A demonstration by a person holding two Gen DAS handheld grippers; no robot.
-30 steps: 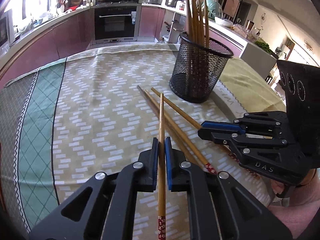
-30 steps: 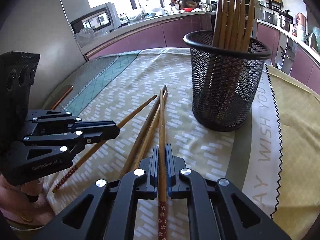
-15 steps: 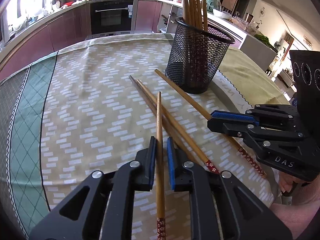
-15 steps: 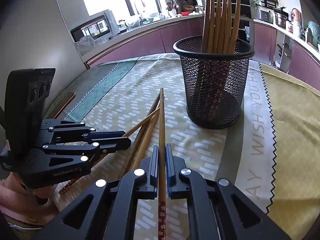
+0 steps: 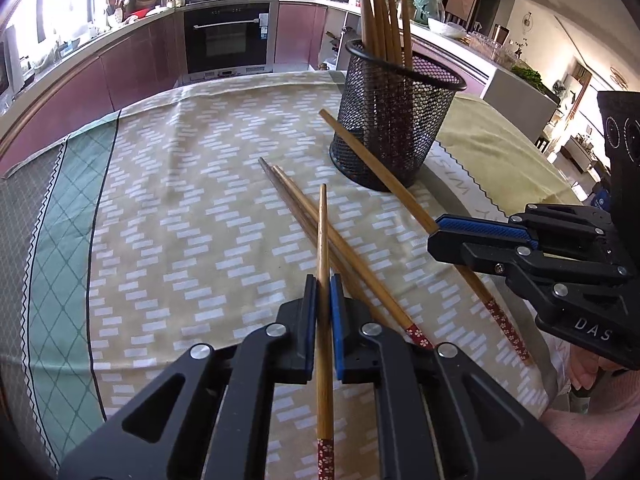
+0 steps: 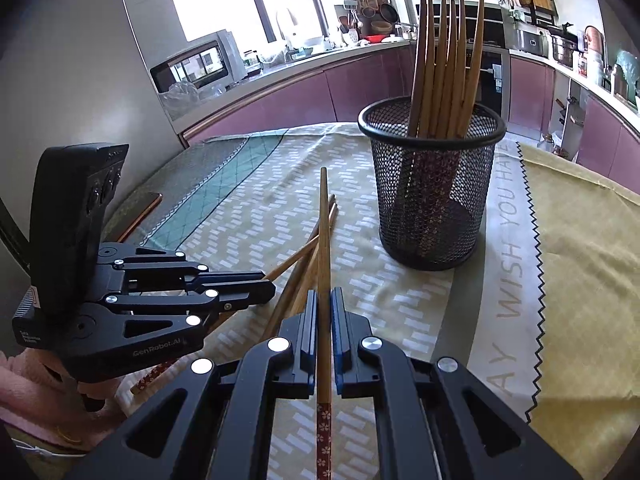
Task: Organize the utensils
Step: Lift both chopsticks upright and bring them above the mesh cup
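Observation:
A black mesh holder [image 5: 400, 120] [image 6: 434, 184] stands on the tablecloth with several wooden chopsticks upright in it. My left gripper [image 5: 324, 292] is shut on one chopstick [image 5: 322, 240], tip pointing away, held above the table. My right gripper [image 6: 325, 304] is shut on another chopstick [image 6: 324, 232], tip pointing forward to the left of the holder. The right gripper [image 5: 480, 236] shows at the right in the left wrist view; the left gripper [image 6: 256, 286] shows at the left in the right wrist view. Two loose chopsticks [image 5: 344, 244] lie together on the cloth under both grippers.
A patterned tablecloth [image 5: 192, 208] covers the table, with a plain yellow cloth [image 6: 580, 260] to the right of the holder. Kitchen counters and an oven [image 5: 226, 36] stand beyond the table's far edge.
Both grippers have risen and pulled back with their chopsticks. The right gripper's chopstick has lifted clear of the pile, and the holder now looks farther off.

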